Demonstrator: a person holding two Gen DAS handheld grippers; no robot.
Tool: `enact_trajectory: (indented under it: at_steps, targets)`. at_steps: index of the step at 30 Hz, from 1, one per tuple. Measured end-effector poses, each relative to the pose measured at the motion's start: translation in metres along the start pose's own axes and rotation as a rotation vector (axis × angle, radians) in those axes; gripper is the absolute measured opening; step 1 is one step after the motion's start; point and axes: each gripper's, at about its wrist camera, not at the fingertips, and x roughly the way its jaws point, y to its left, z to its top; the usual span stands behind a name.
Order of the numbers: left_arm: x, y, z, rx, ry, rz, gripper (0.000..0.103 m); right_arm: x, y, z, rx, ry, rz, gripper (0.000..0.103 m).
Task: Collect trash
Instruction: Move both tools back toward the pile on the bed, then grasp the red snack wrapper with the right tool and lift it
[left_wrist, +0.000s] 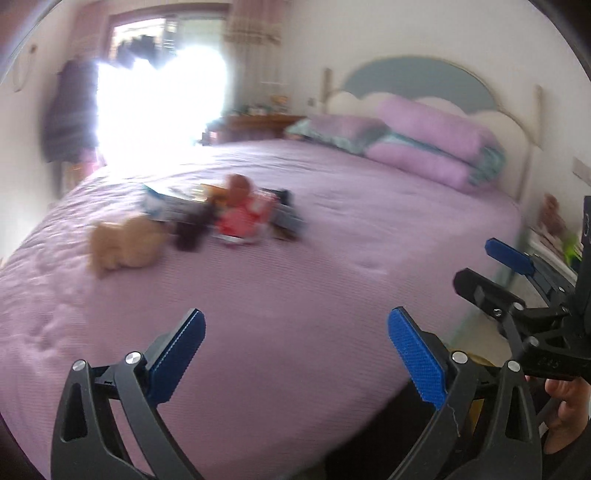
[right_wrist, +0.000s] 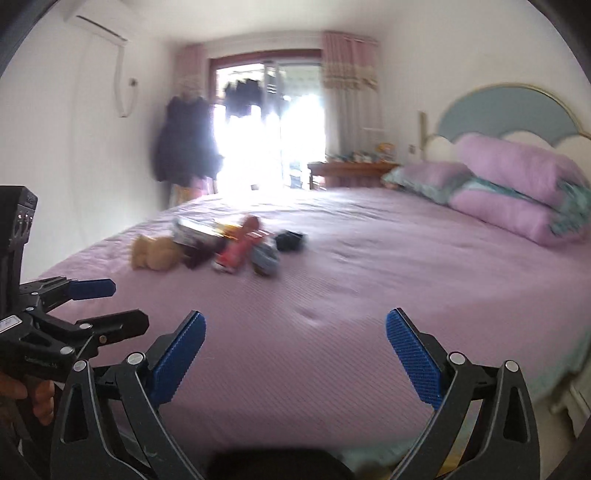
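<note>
A blurred pile of items (left_wrist: 221, 210) lies on the purple bed (left_wrist: 295, 280): a tan plush toy (left_wrist: 123, 242), a white-blue box (left_wrist: 166, 203), a red-pink packet (left_wrist: 243, 218) and dark pieces. The pile also shows in the right wrist view (right_wrist: 229, 245). My left gripper (left_wrist: 295, 354) is open and empty above the bed's near edge, well short of the pile. My right gripper (right_wrist: 295, 350) is open and empty, also over the near part of the bed. Each gripper shows at the side of the other's view, the right one (left_wrist: 495, 269) and the left one (right_wrist: 110, 306).
Purple pillows and a folded quilt (left_wrist: 428, 147) lie at the headboard (left_wrist: 421, 81). A wooden desk (left_wrist: 258, 123) stands beyond the bed by a bright balcony door (right_wrist: 266, 140). Dark clothes hang at the left wall (right_wrist: 184, 140). A bedside shelf (left_wrist: 554, 236) stands to the right.
</note>
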Motion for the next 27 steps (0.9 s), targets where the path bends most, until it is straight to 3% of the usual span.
enact_trajectory:
  at_steps: [6, 12, 20, 27]
  targets:
    - [-0.009, 0.049, 0.01, -0.081, -0.047, 0.1, 0.099, 0.025, 0.027, 0.025, -0.037, -0.083, 0.03, 0.095]
    - [-0.004, 0.071, 0.015, -0.126, -0.057, 0.114, 0.099, 0.045, 0.036, 0.036, -0.054, -0.083, 0.055, 0.095]
    - [0.023, 0.07, 0.032, -0.115, -0.045, 0.088, 0.099, 0.071, 0.025, 0.045, -0.032, -0.04, 0.05, 0.095]
    - [0.05, 0.081, 0.046, -0.135, -0.04, 0.101, 0.099, 0.119, 0.019, 0.064, 0.007, 0.04, 0.104, 0.095]
